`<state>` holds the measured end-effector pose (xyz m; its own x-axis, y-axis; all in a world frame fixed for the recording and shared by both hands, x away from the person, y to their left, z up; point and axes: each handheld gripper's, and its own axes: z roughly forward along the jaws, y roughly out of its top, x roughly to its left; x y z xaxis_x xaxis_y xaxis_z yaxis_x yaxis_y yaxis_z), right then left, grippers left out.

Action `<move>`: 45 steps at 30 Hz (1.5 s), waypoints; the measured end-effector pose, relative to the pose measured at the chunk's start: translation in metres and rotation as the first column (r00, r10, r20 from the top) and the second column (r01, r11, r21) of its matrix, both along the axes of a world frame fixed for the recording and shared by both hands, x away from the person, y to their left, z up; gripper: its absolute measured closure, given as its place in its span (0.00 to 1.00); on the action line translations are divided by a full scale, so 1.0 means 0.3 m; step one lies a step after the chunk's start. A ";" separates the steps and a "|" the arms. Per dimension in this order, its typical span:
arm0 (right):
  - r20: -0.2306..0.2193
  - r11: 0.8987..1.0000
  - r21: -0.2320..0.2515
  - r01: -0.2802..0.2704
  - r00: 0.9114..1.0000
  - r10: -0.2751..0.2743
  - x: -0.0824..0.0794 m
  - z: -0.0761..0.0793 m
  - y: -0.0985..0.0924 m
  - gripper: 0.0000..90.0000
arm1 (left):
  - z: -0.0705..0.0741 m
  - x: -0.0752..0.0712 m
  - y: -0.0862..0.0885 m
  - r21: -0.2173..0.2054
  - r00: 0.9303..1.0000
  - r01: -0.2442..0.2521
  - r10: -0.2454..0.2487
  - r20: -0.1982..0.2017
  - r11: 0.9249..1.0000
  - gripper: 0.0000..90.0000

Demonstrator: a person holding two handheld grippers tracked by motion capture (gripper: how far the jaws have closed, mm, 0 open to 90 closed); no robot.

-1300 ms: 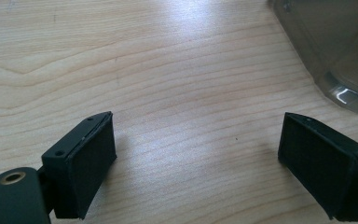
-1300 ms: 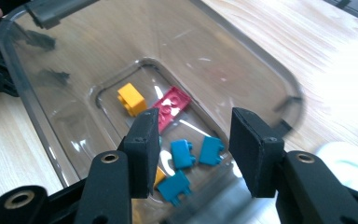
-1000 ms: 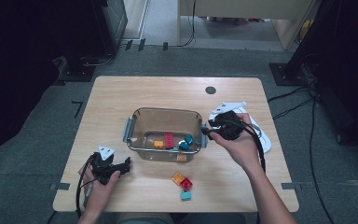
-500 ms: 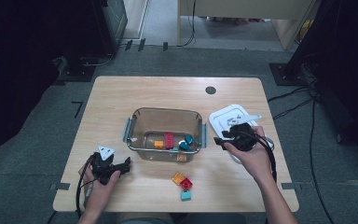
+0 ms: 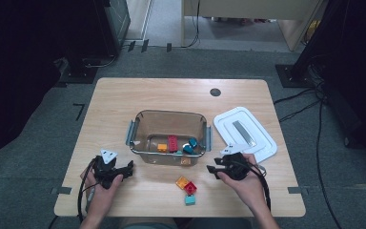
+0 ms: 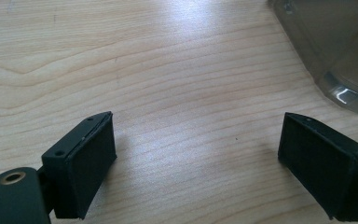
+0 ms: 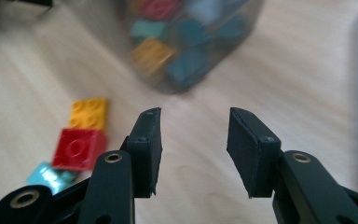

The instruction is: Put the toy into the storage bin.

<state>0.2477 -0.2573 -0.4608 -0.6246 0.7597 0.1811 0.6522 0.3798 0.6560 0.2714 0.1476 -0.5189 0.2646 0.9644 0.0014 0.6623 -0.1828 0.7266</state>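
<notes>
Right gripper (image 5: 215, 168) half spread, empty; loose bricks (image 5: 187, 188) just left, slightly nearer. Left gripper (image 5: 127, 168) spread wide, farther from them.

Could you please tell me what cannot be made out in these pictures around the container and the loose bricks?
- Bricks inside the container: right gripper view, blurred by motion; their count is unclear.
- Teal brick: right gripper view, partly hidden behind the right gripper.
- Container wall: left gripper view, cut off by the top and right edges.
- Studs on the loose bricks: high view, too small.

Bright, even table light — dark surroundings, blurred right gripper view.
</notes>
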 end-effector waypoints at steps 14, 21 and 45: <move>-0.019 0.995 0.035 -0.089 0.996 0.089 -0.089 -0.093 0.188 0.60 | 0.000 0.000 0.000 0.000 1.000 0.000 0.000 0.000 1.000 0.12; -0.018 0.992 0.043 -0.121 0.992 0.122 -0.095 -0.117 0.264 0.57 | 0.000 0.000 0.000 0.000 1.000 0.000 0.000 0.000 1.000 0.12; 0.104 0.989 -0.085 -0.117 0.987 0.126 -0.099 -0.130 0.312 0.66 | 0.000 0.000 0.000 0.000 1.000 0.000 0.000 0.000 1.000 0.12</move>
